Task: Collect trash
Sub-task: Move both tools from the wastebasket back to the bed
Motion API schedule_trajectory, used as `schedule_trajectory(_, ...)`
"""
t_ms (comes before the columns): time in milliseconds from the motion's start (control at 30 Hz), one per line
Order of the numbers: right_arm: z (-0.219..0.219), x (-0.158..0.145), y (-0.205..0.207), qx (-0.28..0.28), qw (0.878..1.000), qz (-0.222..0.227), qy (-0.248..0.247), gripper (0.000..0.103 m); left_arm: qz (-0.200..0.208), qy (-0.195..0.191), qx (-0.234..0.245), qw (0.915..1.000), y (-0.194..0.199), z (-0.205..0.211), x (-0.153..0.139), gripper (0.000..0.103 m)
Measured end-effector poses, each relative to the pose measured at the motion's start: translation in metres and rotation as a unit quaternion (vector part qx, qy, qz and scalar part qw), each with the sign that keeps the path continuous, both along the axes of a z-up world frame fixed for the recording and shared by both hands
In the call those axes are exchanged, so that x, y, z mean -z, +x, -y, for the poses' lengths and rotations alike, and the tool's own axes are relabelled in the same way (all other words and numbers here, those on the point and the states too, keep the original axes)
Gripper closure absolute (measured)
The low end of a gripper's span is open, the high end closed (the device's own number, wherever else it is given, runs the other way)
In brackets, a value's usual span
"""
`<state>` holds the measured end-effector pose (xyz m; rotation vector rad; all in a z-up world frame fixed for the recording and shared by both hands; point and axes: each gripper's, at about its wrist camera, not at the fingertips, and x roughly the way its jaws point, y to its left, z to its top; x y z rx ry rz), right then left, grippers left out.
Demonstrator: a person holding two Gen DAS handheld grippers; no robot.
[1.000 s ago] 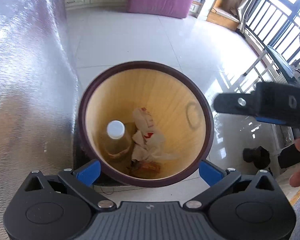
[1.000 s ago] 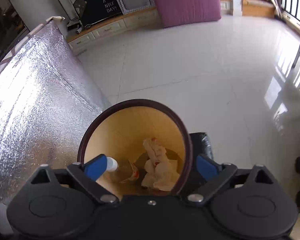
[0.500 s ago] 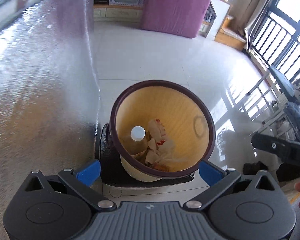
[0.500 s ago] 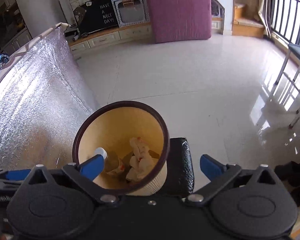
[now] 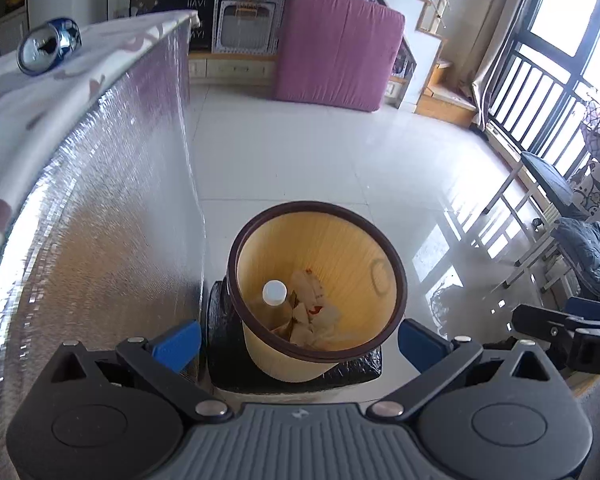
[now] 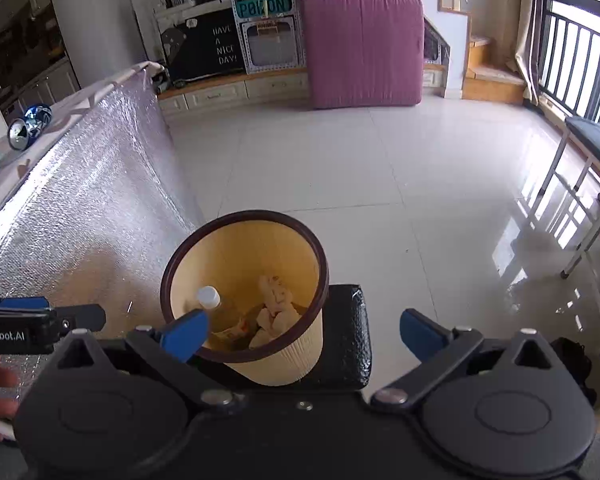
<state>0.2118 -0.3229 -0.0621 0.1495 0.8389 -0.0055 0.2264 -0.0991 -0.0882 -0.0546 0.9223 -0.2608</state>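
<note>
Tan, dark-rimmed bin (image 5: pixel 364 248) of crumpled paper (image 5: pixel 312 312); both hand-held grippers wide, empty.

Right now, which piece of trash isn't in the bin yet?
The blue can, lying on its side on the table. The white-capped bottle and crumpled paper already sit inside the yellow bin.

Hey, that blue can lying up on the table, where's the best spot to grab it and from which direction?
Probably grip the blue can across the middle of its round body, coming down from above. It lies on its side on the table, with its shiny end turned toward the cameras, so the curved wall is what the open left gripper can span. Close across the width, not end to end, so it should not roll.
</note>
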Motion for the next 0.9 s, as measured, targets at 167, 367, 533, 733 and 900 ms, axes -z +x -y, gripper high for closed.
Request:
schedule_trajectory(167,0.001,-0.022,-0.019,0.002,1.000,0.027,0.005,0.000,0.028,-0.011,0.005,0.9995,-0.018,-0.005,-0.021,0.000)
schedule_trajectory(367,-0.008,-0.050,-0.044,-0.012,0.998,0.066,-0.011,0.000,0.067,-0.024,0.004,0.9975,-0.040,-0.016,-0.051,0.000)
schedule_trajectory(533,-0.017,-0.071,-0.061,-0.018,0.994,0.103,-0.016,0.000,0.098,-0.037,0.003,0.9945,-0.058,-0.030,-0.074,0.000)
schedule_trajectory(733,-0.033,-0.097,-0.073,-0.021,0.987,0.160,-0.013,0.000,0.150,-0.031,-0.015,0.9881,-0.076,-0.056,-0.100,0.000)
schedule_trajectory(900,-0.048,-0.113,-0.070,-0.016,0.979,0.202,0.012,0.000,0.182,-0.034,-0.052,0.9812,-0.083,-0.085,-0.120,0.000)
